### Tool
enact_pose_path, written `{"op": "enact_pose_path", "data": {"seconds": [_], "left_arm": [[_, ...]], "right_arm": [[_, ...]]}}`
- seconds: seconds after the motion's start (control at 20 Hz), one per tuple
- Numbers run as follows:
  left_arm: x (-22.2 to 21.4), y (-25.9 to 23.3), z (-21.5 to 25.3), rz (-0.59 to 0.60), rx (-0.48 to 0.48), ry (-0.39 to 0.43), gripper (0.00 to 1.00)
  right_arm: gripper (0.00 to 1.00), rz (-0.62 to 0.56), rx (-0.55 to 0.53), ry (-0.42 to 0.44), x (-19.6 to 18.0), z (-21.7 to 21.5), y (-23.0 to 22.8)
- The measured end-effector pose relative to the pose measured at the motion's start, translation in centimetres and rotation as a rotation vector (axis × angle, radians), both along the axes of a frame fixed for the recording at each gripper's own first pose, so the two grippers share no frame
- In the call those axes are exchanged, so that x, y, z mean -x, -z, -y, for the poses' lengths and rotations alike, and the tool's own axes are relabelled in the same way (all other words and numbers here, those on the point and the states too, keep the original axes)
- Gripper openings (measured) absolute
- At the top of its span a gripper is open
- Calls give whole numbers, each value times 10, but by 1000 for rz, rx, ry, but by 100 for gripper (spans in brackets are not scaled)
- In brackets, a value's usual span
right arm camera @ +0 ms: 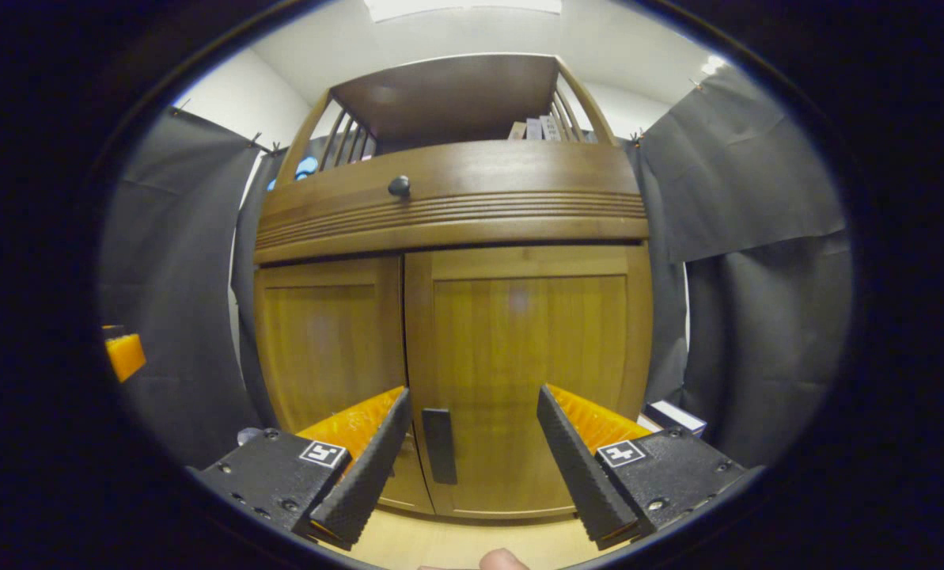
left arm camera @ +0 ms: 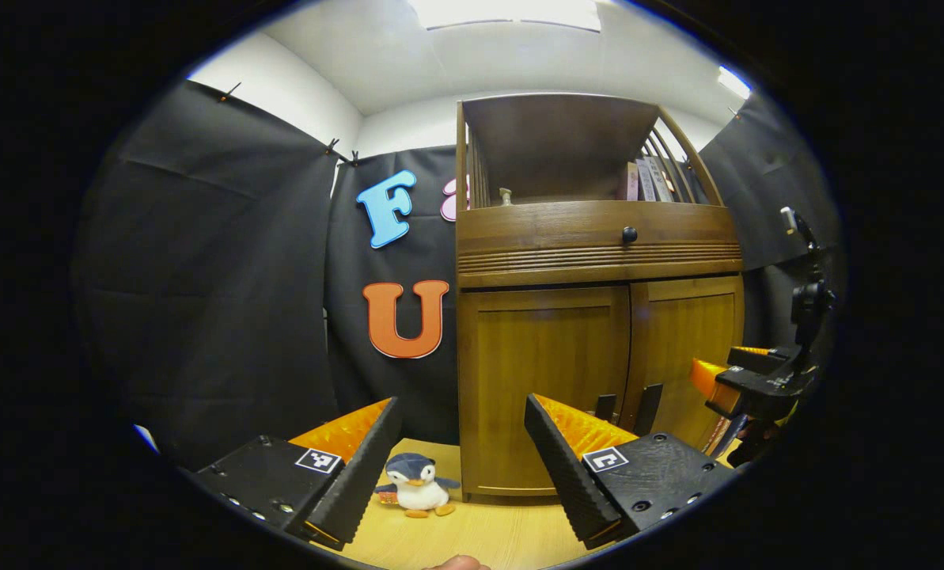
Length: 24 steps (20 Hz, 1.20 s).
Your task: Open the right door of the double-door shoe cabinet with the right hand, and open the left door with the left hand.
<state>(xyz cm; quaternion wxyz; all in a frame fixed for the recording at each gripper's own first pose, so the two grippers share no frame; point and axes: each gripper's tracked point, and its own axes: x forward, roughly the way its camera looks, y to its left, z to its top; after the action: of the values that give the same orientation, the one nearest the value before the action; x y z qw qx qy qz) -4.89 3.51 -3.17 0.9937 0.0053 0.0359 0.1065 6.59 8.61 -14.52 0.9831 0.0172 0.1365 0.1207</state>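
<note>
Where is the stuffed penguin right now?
In the left gripper view, the penguin sits on the wooden floor just left of the shoe cabinet's bottom corner, in front of the black cloth wall.

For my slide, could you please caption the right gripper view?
Open right gripper faces the closed shoe cabinet, its fingers framing the right door's handle.

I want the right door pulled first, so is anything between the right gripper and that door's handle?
Nothing visible. In the right gripper view the open right gripper faces the closed right door, its dark handle showing between the fingers with only bare floor below.
</note>
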Motion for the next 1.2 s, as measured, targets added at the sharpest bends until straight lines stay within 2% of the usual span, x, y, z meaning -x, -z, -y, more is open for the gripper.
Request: {"op": "enact_pose_path", "data": {"seconds": [0.4,0.65,0.75,0.8,0.85,0.9,1.0,1.15,1.2], "left_arm": [[14,3,-26,-11,-33,-80,95],[20,11,-41,-23,-22,-123,95],[21,15,-45,-33,-18,-133,95],[20,16,-46,-38,-14,-135,95],[19,17,-46,-42,-9,-136,95],[18,20,-46,-47,-3,-135,95],[17,22,-46,-51,2,-129,95],[15,25,-45,-60,-7,-119,95],[14,26,-45,-63,-9,-116,95]], "right_arm": [[100,-54,18,3,-33,-20,42],[99,-111,58,14,-54,-26,75],[98,-114,23,-21,-58,-37,80],[84,-111,33,-25,-56,-40,83],[87,-100,50,-28,-56,-41,84],[82,-130,79,-26,-53,-39,91],[86,-194,69,-51,-46,-51,106],[80,-235,68,-22,-53,-49,122],[75,-250,72,-8,-55,-48,129]]}}
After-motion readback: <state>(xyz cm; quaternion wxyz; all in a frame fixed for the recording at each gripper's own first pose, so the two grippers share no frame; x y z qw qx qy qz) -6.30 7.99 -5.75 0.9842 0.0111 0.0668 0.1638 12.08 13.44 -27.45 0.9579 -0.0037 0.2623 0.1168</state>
